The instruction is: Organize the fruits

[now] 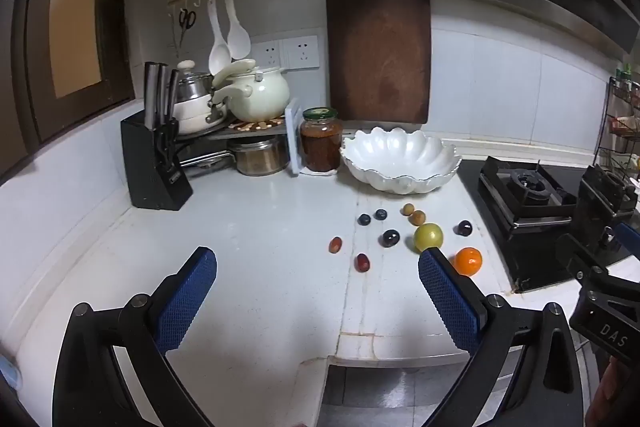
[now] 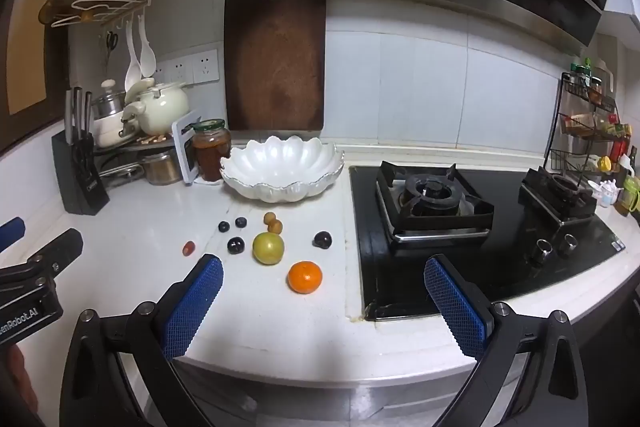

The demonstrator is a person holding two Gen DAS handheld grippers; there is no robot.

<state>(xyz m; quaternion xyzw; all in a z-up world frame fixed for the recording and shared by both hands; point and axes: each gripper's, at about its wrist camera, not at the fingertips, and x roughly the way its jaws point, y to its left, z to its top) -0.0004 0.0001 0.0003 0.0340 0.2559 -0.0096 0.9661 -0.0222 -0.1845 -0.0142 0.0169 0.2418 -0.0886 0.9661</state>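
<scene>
On the white stone countertop, between the black knife block on the left and the black gas hob on the right, we've got the fruit scattered loose. Nearest to us sits the round orange tangerine, and just beyond it the yellow-green round fruit. Two small tan fruits touch each other behind that, two dark blueberries lie to their left, a dark plum sits near the green one, another dark plum lies off right, and a small red grape is far left. The white scalloped ceramic bowl waits at the back, nothing visible inside. Our left gripper hangs spread wide over bare counter, holding nothing. Our right gripper is likewise wide apart and empty, the tangerine just ahead of it.
</scene>
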